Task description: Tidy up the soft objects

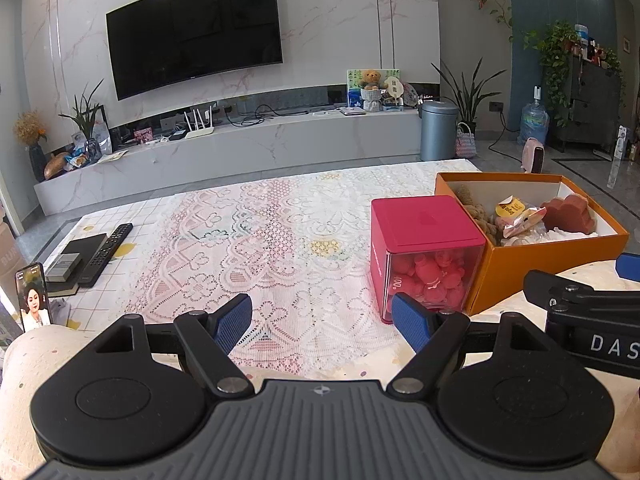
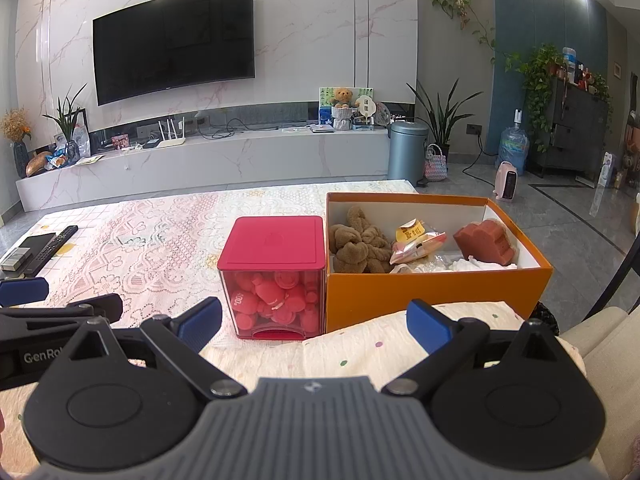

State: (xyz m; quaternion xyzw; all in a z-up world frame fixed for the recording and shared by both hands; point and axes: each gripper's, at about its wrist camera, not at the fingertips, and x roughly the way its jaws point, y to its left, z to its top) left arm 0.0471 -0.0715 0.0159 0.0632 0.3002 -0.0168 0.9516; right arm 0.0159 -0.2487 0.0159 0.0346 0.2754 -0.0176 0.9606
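Both claws wide, nothing held: left claw (image 1: 322,326), right claw (image 2: 314,326). Brown plush (image 2: 358,246) in orange box (image 2: 436,294), one o'clock: judged light, squashy; best pinched mid-body.

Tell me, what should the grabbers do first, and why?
Probably move the right gripper forward over the orange box toward the brown plush toy. Both grippers are open and empty, held back from the table, and the left gripper points at bare tablecloth, so the right one is nearer the soft things.
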